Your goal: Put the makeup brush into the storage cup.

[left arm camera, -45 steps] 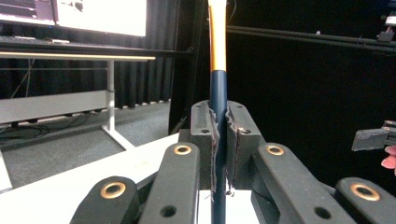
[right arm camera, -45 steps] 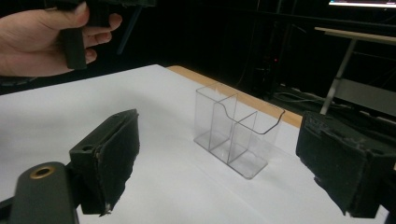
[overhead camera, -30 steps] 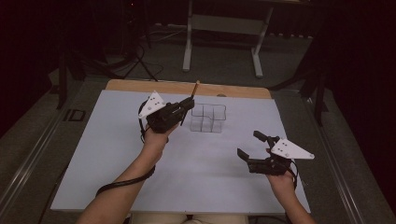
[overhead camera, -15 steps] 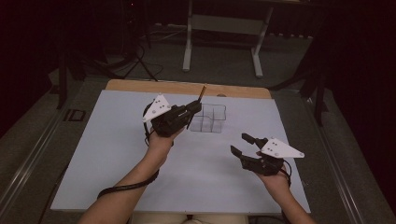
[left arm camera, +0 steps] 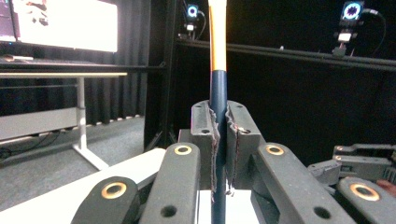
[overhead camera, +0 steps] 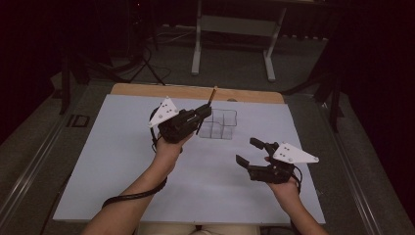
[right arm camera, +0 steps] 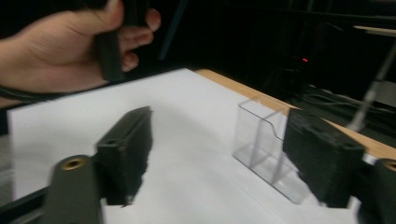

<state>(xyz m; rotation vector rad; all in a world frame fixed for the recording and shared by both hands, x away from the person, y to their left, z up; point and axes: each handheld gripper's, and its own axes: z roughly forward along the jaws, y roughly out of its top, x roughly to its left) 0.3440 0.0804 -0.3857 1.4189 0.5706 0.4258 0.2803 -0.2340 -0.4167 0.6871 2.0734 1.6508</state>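
Two tongs over a white desk (overhead camera: 122, 161): left tongs (overhead camera: 203, 112) clamp an orange-and-blue pen (left arm camera: 218, 93) above a clear divided box (overhead camera: 220, 125); right tongs (overhead camera: 249, 152), nothing between them, have just been opening nearby.

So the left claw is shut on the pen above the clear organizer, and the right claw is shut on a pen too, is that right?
Not quite: the right claw is open and holds nothing, as the right gripper view shows. The left claw is indeed shut on the pen by the clear organizer.
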